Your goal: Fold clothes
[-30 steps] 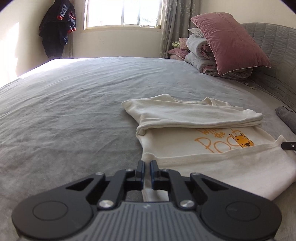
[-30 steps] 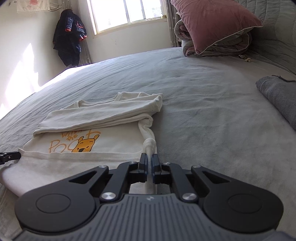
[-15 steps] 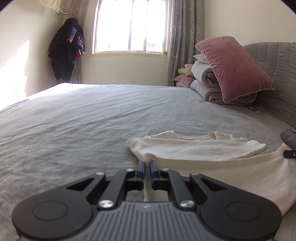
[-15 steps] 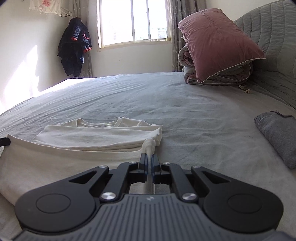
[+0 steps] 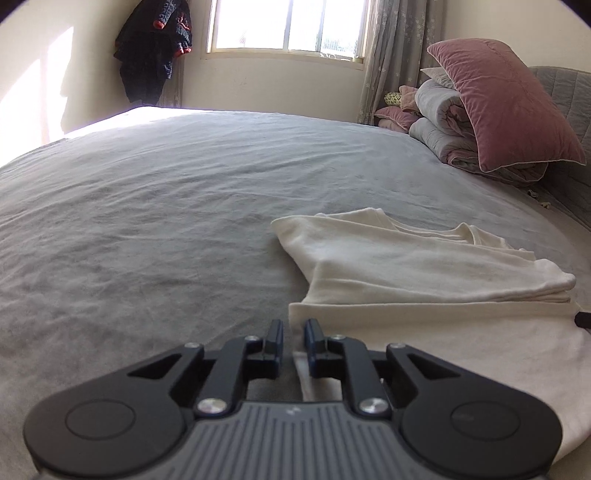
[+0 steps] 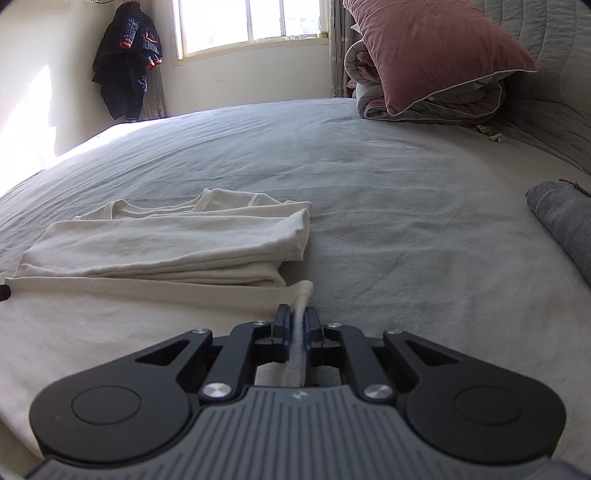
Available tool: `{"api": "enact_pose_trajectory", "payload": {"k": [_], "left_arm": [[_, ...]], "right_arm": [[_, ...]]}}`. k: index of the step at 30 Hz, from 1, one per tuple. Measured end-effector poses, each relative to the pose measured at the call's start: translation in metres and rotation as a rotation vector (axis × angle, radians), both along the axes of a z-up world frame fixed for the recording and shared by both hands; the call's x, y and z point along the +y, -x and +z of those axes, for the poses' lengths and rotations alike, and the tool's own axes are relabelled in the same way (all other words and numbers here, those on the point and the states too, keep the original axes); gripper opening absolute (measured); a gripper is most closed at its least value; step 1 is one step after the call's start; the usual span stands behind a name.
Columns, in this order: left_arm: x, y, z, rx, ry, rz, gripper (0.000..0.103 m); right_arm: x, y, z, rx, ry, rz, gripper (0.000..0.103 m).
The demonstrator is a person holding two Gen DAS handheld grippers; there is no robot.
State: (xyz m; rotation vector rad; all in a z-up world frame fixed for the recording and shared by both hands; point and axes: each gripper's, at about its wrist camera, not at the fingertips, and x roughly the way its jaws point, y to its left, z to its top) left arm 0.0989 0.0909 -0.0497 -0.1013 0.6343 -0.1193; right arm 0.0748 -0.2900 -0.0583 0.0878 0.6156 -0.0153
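A cream T-shirt lies on the grey bed, partly folded: its lower part is doubled up over the body, so the near hem edge runs across in front of the folded sleeves and neckline. The shirt sits on the side of the bed nearer the pink pillow, which leans on a rolled quilt against the grey padded headboard.

The left claw is at the shirt's left hem corner. Its jaws are opening; a narrow gap shows on both sides of the cloth edge that lies between them, so the pads are not pressing on it.

The right claw is at the shirt's right hem corner. Its jaws are opening too, still narrow, with a bunched strip of the hem standing between them; whether the pads yet clear the cloth cannot be told for sure, though it fills most of the gap.

Beyond the shirt, away from the pillow, a dark jacket hangs beside the window. A folded grey garment lies on the bed to the right of the shirt, well apart from it.
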Motion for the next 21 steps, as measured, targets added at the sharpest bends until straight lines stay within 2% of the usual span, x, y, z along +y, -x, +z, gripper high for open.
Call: {"api": "enact_pose_trajectory", "payload": {"k": [1,3,5,9,13,14,18,21], "left_arm": [[0.006,0.001,0.004,0.017,0.033,0.007,0.028],[0.021,0.006,0.010,0.067,0.121,0.000,0.031],[0.037,0.012,0.013,0.135,0.215,-0.010,0.038],[0.066,0.034,0.015,0.253,0.376,0.009,0.046],[0.084,0.061,0.016,0.294,0.523,0.030,0.060],[0.087,0.067,0.015,0.309,0.567,0.026,0.061],[0.080,0.081,0.005,0.349,0.709,0.005,0.066],[0.063,0.084,-0.008,0.382,0.754,0.009,0.066]], "right_arm": [[-0.001,0.002,0.004,0.010,-0.006,0.004,0.023],[-0.006,0.009,0.011,0.038,-0.038,0.015,0.036],[-0.014,0.019,0.018,0.073,-0.098,0.032,0.041],[-0.032,0.043,0.030,0.147,-0.190,0.012,0.041],[-0.046,0.074,0.036,0.191,-0.303,-0.022,0.041],[-0.048,0.080,0.036,0.203,-0.339,-0.029,0.041],[-0.047,0.101,0.031,0.245,-0.490,-0.046,0.044],[-0.034,0.104,0.022,0.255,-0.551,-0.049,0.044]]}}
